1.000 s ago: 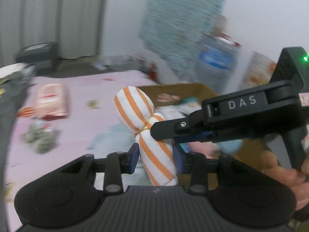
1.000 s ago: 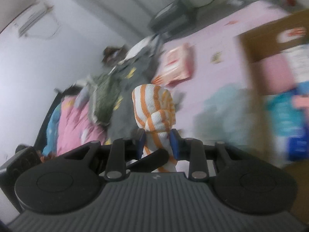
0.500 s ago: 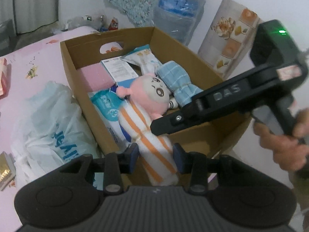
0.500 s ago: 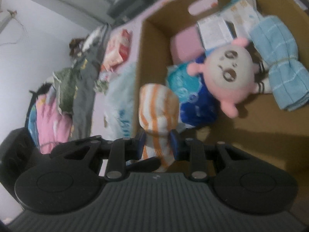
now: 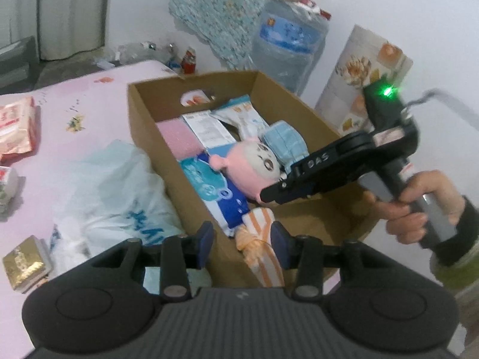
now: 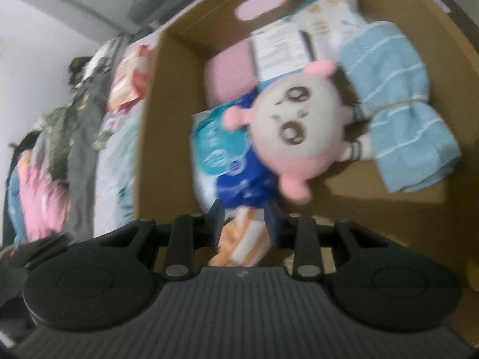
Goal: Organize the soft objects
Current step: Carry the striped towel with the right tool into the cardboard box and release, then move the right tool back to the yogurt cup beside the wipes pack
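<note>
Towel roll (image 5: 260,240), orange-striped w/ a band round its middle, is going into the box (image 5: 143,137) at the near end, beside the blue pack (image 5: 215,191). Both tongs are on it. Left gripper (image 5: 242,240) is straddling it low at 6 o'clock in the left view; its jaws are opening, the roll is betw. them, and the left pad is standing clear of the cloth. Right gripper (image 6: 244,224), in its own view, is sitting w/ jaws narrow and both pads against the roll's sides, so it looks to be holding it. A hand (image 5: 419,206) w/ a dark sleeve is gripping that tool's handle at 3 o'clock in the left view.

Step, as I judge it: placing/release. Next move is prob. calling for the right jaws to let go too, then both tools lifting out w/o dragging the roll or snagging the plush (image 5: 254,167) just beyond it.

Further in, at 12 o'clock, a blue towel (image 5: 284,143), a pink block (image 5: 176,140) and paper packs are filling the box's far end. Outside it, a plastic bag (image 5: 110,191) is lying at 9 o'clock on the pink bedsheet (image 5: 74,98), w/ a gold packet (image 5: 24,263) nearer and a red snack pack (image 5: 15,131) at 10 o'clock. Beyond, a water jug (image 5: 290,42) and a floral cloth (image 5: 227,9) are standing against the white wall; a curtain (image 5: 71,9) is hanging at 11 o'clock.
</note>
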`<state>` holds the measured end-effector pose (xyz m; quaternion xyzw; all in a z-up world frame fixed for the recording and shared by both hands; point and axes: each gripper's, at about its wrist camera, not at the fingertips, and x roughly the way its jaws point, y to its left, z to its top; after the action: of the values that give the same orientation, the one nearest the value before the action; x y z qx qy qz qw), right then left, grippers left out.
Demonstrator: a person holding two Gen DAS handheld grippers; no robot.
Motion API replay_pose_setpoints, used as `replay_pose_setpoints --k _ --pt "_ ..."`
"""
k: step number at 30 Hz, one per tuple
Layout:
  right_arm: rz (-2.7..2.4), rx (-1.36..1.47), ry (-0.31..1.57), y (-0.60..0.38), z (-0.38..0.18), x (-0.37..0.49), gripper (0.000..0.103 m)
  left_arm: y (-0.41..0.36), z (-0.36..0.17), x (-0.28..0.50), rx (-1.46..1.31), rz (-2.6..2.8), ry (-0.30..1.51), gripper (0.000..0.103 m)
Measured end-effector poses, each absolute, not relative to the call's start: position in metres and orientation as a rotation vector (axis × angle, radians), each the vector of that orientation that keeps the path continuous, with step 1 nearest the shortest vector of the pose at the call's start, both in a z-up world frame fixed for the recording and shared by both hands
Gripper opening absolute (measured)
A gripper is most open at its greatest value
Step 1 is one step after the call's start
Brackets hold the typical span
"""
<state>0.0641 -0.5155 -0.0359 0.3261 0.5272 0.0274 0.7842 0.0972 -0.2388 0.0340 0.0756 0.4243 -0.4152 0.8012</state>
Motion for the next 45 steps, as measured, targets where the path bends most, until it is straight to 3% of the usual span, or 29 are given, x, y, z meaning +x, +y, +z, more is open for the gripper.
replay_pose_setpoints --k 8,13,18,27,33,36,38,41,45 --pt "0.000 0.777 1.197 -0.522 -0.079 0.087 0.030 -0.203 0.043 0.108 0.146 -0.776 0.833 0.051" --pt "0.043 0.726 1.212 -0.496 -0.083 0.094 0.042 -0.179 0.035 0.126 0.100 -0.702 0.854 0.051" --pt "0.028 0.698 1.216 -0.488 -0.077 0.096 0.043 -0.155 0.024 0.142 0.087 -0.607 0.849 0.051" --pt "0.022 0.519 1.128 -0.470 -0.003 0.092 0.043 -0.092 0.022 0.185 0.042 -0.442 0.812 0.052" --pt "0.167 0.412 1.094 -0.419 0.068 0.128 0.043 -0.060 0.052 0.228 0.287 -0.414 0.910 0.052" --pt "0.246 0.346 1.161 -0.385 0.102 0.164 0.043 -0.047 0.073 0.257 0.404 -0.310 0.991 0.064" --pt "0.277 0.329 1.205 -0.364 0.120 0.193 0.044 -0.042 0.077 0.272 0.442 -0.205 0.974 0.067" --pt "0.343 0.321 1.224 -0.328 0.130 0.238 0.044 -0.032 0.063 0.291 0.324 -0.237 0.897 0.068" --pt "0.408 0.496 1.157 -0.292 0.094 0.309 0.045 -0.026 0.021 0.305 0.190 -0.218 0.780 0.066"
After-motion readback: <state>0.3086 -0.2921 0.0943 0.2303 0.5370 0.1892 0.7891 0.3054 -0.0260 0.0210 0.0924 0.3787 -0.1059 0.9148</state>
